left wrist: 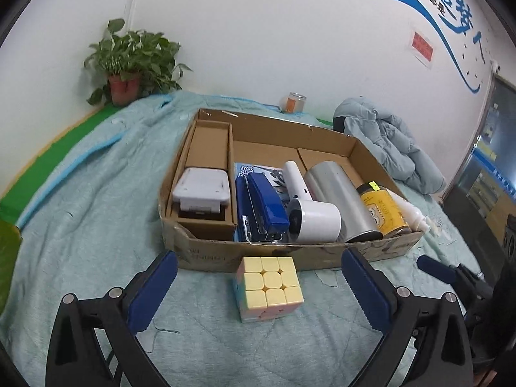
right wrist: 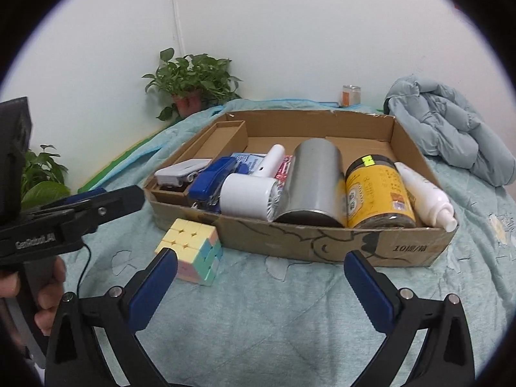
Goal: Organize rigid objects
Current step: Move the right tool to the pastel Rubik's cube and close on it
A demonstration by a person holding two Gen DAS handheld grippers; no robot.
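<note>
The puzzle cube (left wrist: pixel 269 287), glossy pastel plastic with rounded tiles, sits on the quilted teal blanket (left wrist: pixel 96 225) just in front of the cardboard box (left wrist: pixel 290 254), yellow face up, one corner turned toward me; being a cube, it has no long axis. It lies between the blue ribbed pads of my left gripper (left wrist: pixel 259 293), whose jaws are spread wide and touch nothing. In the box, from left: a white plastic case (left wrist: pixel 201 190), a blue stapler (left wrist: pixel 261 206), a white hair dryer (left wrist: pixel 314 216), a brushed metal can (left wrist: pixel 342 200) on its side, a yellow-labelled jar (left wrist: pixel 385 209). My right gripper (right wrist: pixel 261 290) is likewise spread wide over bare blanket, grasping nothing.
</note>
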